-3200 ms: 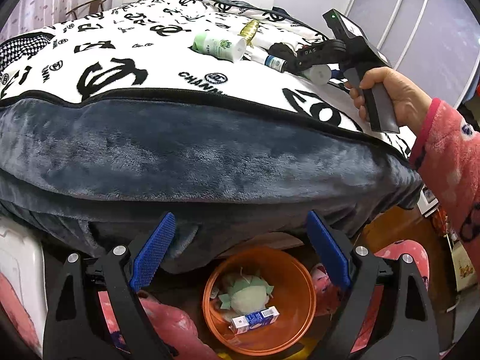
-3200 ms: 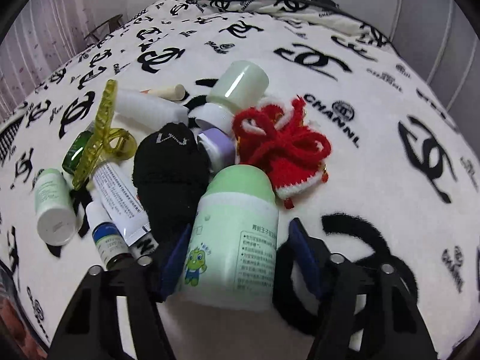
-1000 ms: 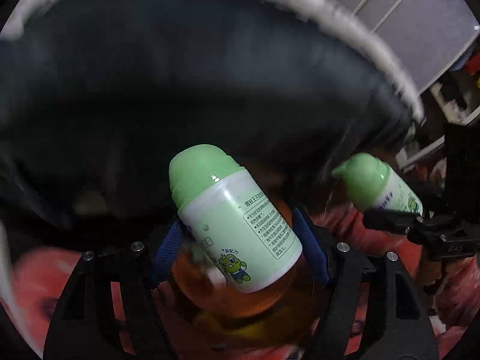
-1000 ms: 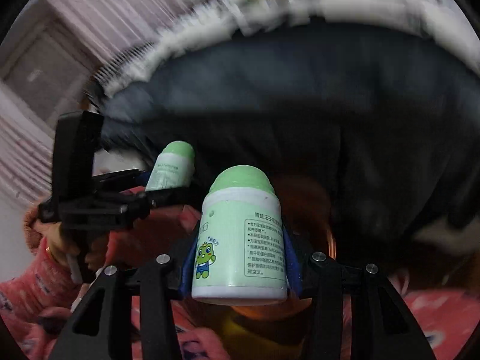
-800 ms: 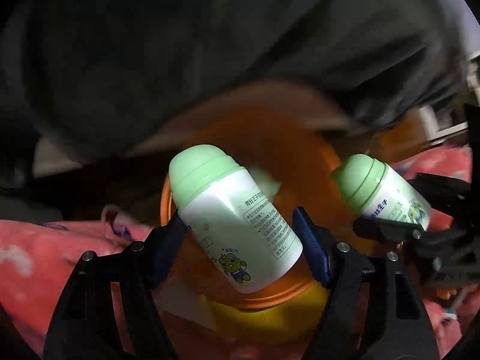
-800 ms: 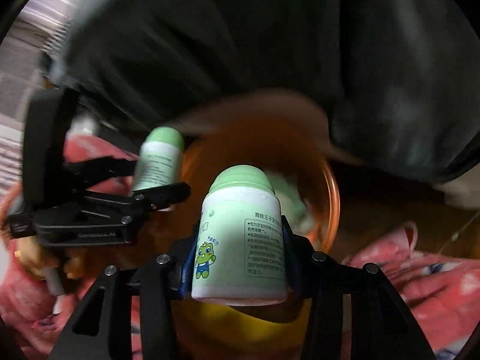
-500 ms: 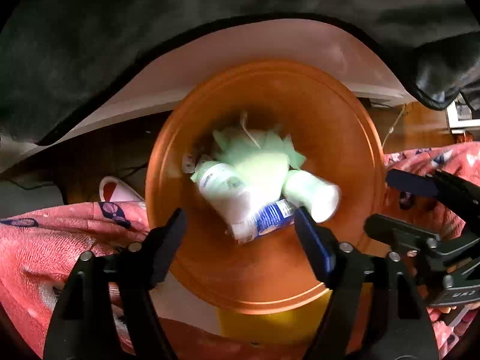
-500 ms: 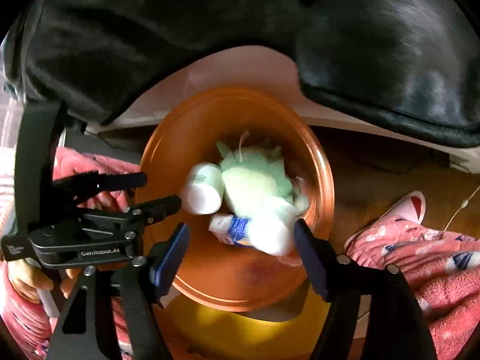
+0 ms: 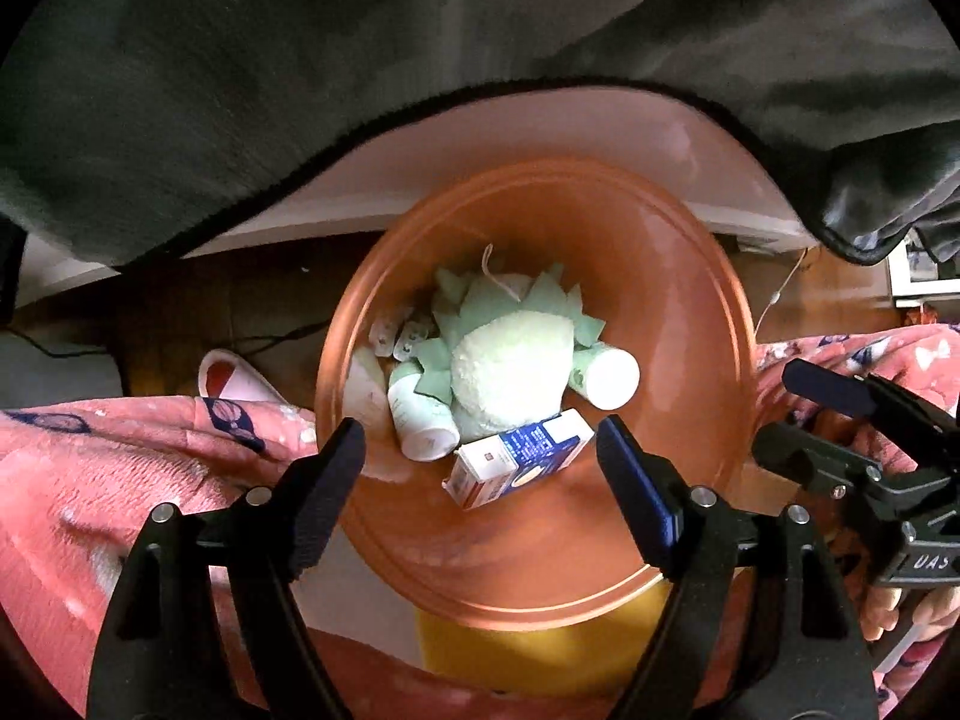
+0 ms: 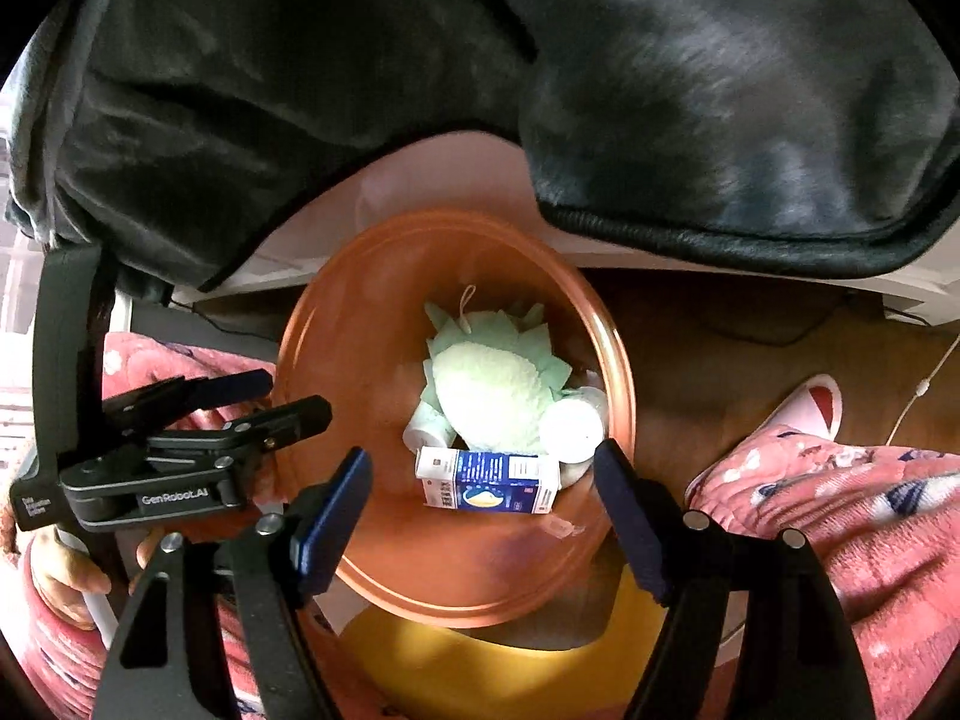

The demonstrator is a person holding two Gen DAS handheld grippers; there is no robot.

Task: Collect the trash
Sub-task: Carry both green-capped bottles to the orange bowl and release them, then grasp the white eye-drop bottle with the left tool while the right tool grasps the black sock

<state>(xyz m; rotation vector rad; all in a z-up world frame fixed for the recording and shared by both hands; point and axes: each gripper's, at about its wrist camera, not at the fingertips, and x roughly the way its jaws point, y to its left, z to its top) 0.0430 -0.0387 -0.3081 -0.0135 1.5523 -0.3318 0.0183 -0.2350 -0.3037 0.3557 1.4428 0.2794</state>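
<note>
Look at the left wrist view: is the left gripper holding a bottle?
No, the left gripper is open and empty, with both green bottles lying inside the orange bin.

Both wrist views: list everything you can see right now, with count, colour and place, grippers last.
Trash bin: one, orange, on the floor below both grippers.
Plush toy: one, pale green, in the bin's middle.
Bottles: two, green and white, either side of the plush; second at.
Carton: one, blue and white, lying in the bin in front of the plush.
Blanket: one, dark grey, hanging over the bed edge above the bin.
Slipper: one, pink and white, on the wooden floor.
Left gripper: black, blue pads, open, empty.
Right gripper: same, open, empty.
</note>
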